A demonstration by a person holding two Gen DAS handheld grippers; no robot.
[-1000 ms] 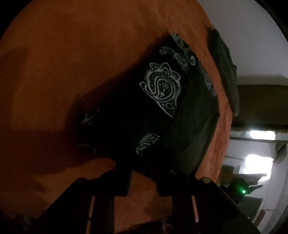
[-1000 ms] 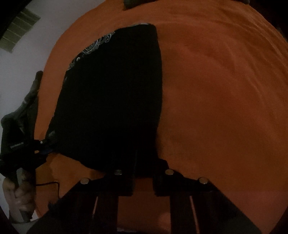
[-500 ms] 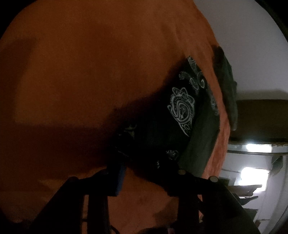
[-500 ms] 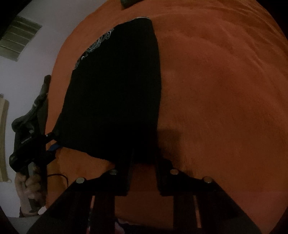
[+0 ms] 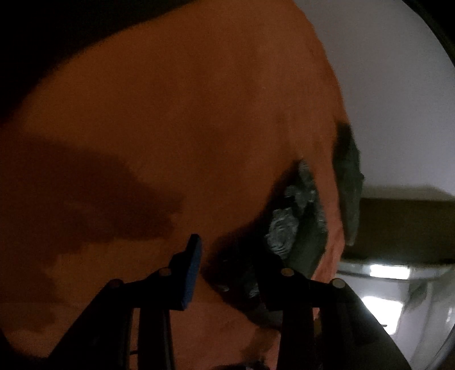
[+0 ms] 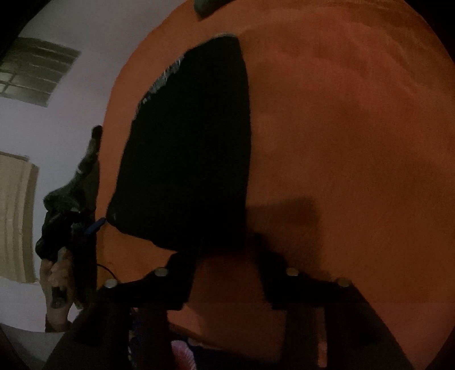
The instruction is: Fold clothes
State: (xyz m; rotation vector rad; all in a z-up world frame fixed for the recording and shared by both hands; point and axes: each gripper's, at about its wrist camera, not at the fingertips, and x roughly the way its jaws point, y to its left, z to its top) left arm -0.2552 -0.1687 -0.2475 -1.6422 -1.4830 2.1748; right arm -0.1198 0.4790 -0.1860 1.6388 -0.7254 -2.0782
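A black garment with a white paisley print (image 5: pixel 281 227) lies on the orange bed cover (image 5: pixel 170 113). My left gripper (image 5: pixel 231 250) is open, and the garment's crumpled near corner lies loose between its fingers, up against the right one. In the right wrist view the same garment (image 6: pixel 193 142) is a flat dark panel on the cover (image 6: pixel 341 142). My right gripper (image 6: pixel 227 253) is open at its near edge, and only the left finger (image 6: pixel 184 270) overlaps the cloth. A hand (image 6: pixel 57 284) holds the left gripper at the garment's left corner.
A dark green garment (image 5: pixel 349 185) lies along the bed's far edge and shows again at the top of the right wrist view (image 6: pixel 207 5). Beyond the bed are a pale wall and a window (image 6: pixel 37 76). Bare orange cover stretches to the right.
Both grippers, shut on the garment's near edge a second ago, have opened and let it go. The left gripper has swung left, so the garment now sits at its right.
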